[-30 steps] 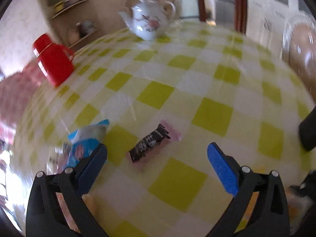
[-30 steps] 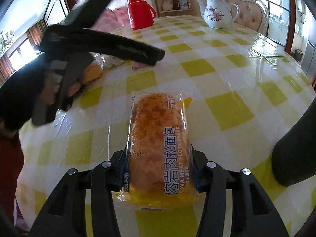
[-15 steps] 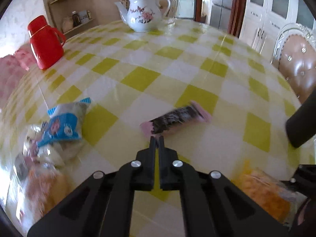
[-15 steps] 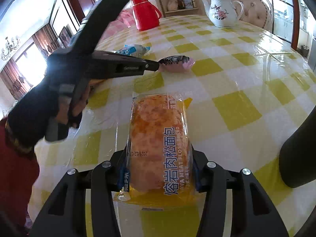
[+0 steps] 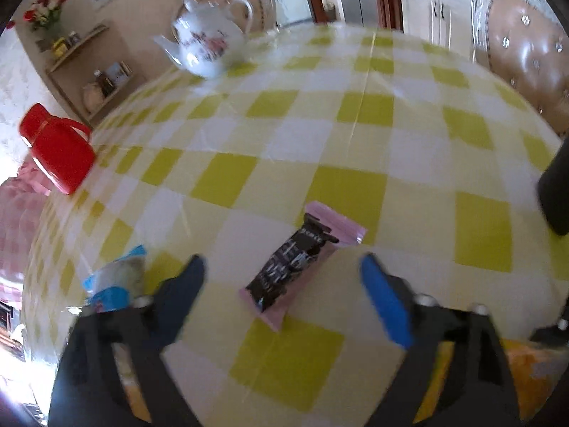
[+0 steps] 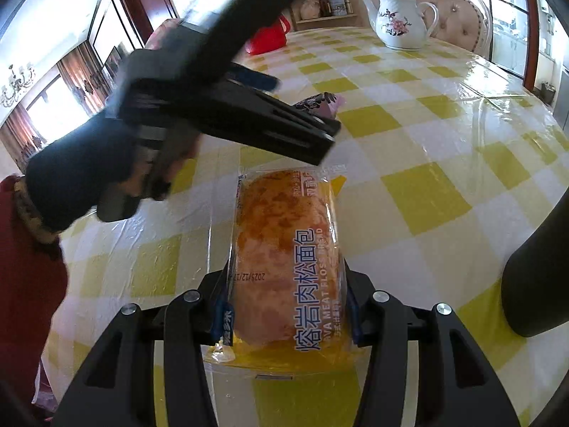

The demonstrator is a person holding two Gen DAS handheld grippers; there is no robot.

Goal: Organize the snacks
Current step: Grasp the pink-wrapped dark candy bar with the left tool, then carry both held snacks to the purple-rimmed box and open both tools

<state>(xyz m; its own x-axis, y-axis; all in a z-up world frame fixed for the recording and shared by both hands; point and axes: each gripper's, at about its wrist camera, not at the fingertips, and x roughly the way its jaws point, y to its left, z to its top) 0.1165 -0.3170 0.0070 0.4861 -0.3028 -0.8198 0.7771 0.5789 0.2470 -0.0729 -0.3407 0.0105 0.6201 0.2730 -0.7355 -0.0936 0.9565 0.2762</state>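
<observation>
Left tongs (image 5: 281, 277) spread apart, blurred, over pink-black snack bar (image 5: 297, 267) on desk (image 5: 373, 142). Right tongs (image 6: 286, 306) clamped on meat floss bread (image 6: 284, 245). Blue packet (image 5: 113, 284) partly hidden behind left finger.

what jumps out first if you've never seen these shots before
The orange meat floss bread in its clear wrapper fills the right wrist view, clamped in the right gripper over the yellow-and-white checked tablecloth. In the left wrist view the left gripper is wide open around a black snack bar in a pink wrapper lying flat. Behind stand a white flowered teapot and a red jug.
</observation>
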